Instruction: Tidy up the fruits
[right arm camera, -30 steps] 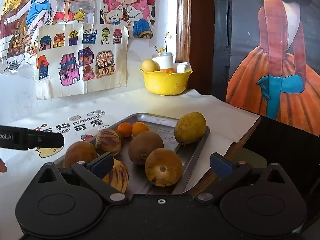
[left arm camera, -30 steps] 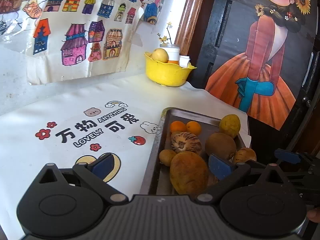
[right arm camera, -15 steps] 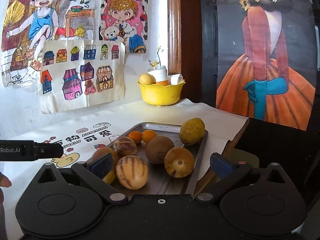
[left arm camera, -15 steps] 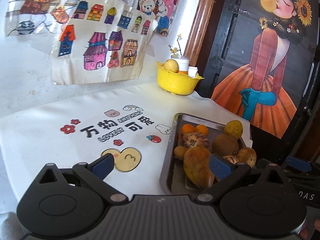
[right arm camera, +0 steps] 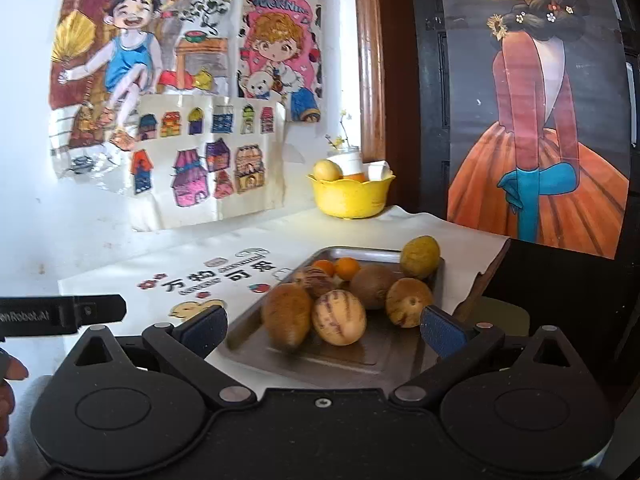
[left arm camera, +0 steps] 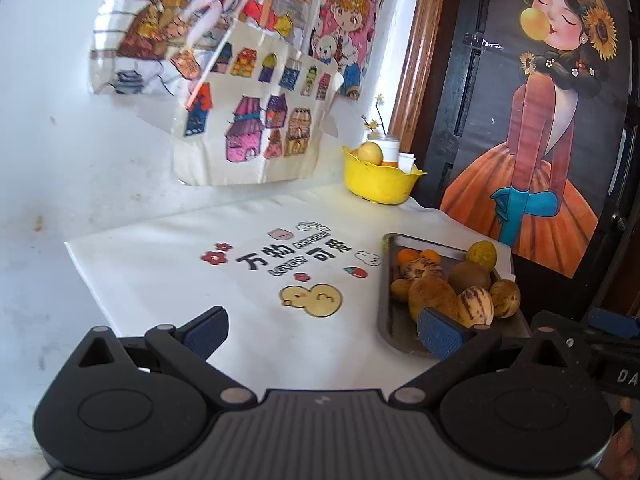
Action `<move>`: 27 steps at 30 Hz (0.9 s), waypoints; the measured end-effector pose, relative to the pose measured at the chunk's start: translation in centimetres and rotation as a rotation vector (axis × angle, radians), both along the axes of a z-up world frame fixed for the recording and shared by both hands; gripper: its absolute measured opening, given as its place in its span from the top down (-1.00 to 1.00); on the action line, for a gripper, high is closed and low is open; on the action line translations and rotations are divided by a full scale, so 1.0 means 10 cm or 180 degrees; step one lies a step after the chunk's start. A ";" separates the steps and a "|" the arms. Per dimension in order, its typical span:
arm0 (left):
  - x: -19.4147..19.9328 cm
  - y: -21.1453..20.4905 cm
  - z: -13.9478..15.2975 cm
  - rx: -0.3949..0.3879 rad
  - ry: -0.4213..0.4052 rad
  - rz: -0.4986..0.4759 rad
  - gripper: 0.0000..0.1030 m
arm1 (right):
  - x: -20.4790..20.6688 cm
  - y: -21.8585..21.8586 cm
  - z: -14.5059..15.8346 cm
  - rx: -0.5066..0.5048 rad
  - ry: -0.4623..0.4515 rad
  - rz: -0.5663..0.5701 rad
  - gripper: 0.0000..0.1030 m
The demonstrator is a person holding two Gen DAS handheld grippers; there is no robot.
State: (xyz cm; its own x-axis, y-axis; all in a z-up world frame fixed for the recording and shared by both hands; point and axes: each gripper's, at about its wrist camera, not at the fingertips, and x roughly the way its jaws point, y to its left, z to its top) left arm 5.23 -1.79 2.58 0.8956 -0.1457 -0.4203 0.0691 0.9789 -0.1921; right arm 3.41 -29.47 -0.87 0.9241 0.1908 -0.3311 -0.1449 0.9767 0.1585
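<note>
Right now both grippers hang back from the tray (right arm camera: 384, 256), each with its jaws spread wide and nothing between them: the left gripper (left arm camera: 322, 330) sits over the white cloth (left arm camera: 160, 264) beside the tray, the right gripper (right arm camera: 322, 326) faces the tray head-on. All the loose fruit I can see lies piled on that metal tray: two small oranges (right arm camera: 338, 268) at the far end, a yellow-green fruit (right arm camera: 420, 257) against the far right rim, a brown round fruit (right arm camera: 372, 286) in the middle, a tan fruit (right arm camera: 408, 302) with a dimple facing out, a striped melon (right arm camera: 339, 317) near the front, a brown oval fruit (right arm camera: 287, 316) at its left touching it, and another striped one (right arm camera: 316, 280) behind. They crowd together, several touching. I'd judge them firm and fairly light, smooth-skinned and round, so they could roll or squirt out of a pinch; taking one across its widest middle, with a gentle squeeze, looks safest, and the oranges are small enough to slip. The steel tray floor looks slick, so a nudged fruit may skate into its neighbours. Further back by the wall stands a yellow bowl (right arm camera: 352, 196), holding a pale yellow fruit (right arm camera: 327, 170), something orange, a white cup and some white paper.
</note>
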 end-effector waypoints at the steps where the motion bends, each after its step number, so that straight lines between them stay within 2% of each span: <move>1: -0.05 0.02 0.00 0.0019 -0.0016 0.0015 -0.99 | -0.05 0.02 0.01 0.0003 -0.0015 0.0011 -0.99; 13: -0.54 0.19 -0.11 0.0106 -0.0056 0.0170 -0.99 | -0.47 0.18 -0.14 -0.0040 -0.0023 0.0090 -0.99; 22: -0.66 0.27 -0.24 0.0130 -0.0012 0.0225 -0.99 | -0.57 0.19 -0.20 -0.0020 -0.0060 0.0065 -0.99; 27: -0.68 0.29 -0.25 0.0159 -0.0078 0.0233 -0.99 | -0.57 0.24 -0.22 -0.0044 -0.0094 0.0108 -0.99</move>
State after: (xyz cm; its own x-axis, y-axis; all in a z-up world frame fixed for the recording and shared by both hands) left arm -1.58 1.16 0.13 0.9131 -0.0589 -0.4034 0.0011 0.9899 -0.1420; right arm -2.26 -27.07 -3.08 0.9266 0.2180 -0.3065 -0.1825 0.9731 0.1402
